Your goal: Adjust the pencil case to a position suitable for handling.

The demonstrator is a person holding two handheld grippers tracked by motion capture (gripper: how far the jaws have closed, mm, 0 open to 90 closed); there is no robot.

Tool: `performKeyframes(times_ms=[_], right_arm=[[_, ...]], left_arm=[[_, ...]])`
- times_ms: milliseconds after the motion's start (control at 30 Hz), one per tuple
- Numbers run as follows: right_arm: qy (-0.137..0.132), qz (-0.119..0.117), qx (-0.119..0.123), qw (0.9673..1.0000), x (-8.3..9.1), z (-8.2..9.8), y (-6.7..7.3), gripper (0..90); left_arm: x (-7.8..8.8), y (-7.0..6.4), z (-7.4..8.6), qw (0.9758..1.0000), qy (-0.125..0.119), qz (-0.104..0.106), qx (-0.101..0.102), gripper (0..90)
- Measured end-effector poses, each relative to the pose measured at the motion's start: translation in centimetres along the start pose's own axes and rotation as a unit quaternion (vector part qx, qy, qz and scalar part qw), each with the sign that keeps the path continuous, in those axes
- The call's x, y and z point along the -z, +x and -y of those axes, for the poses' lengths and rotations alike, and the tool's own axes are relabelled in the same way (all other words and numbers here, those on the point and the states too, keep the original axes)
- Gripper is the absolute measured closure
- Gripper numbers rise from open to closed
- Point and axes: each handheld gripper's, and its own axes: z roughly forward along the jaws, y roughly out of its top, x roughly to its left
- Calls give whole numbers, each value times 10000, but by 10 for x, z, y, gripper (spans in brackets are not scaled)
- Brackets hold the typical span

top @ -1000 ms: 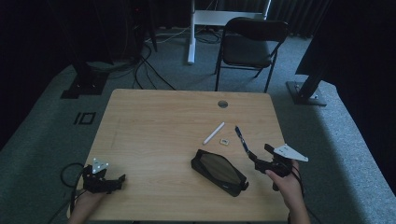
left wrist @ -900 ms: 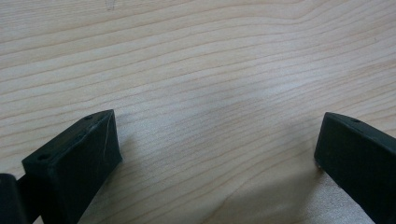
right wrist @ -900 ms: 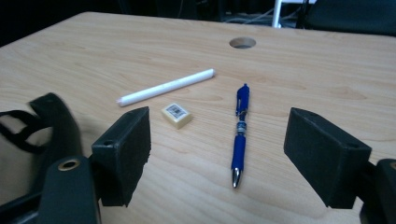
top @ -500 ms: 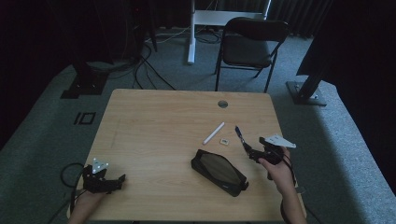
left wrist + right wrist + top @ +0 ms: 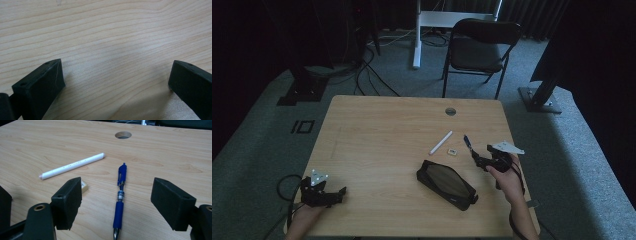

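The table carries a black pouch near its front right, with the right gripper just beside it. In the right gripper view the blue pen lies flat on the wood between the 2 spread jaws, which have just been closing a little without touching it. A white stick and a small eraser lie close by. The left gripper rests at the front left, jaws spread over bare wood.
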Motion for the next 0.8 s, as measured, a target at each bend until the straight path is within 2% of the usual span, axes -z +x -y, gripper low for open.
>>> performKeyframes(times_ms=[800], right_arm=[[63, -120, 69, 9999, -8, -1, 6, 245]], left_arm=[[0, 0, 0, 10000, -8, -5, 18, 2]])
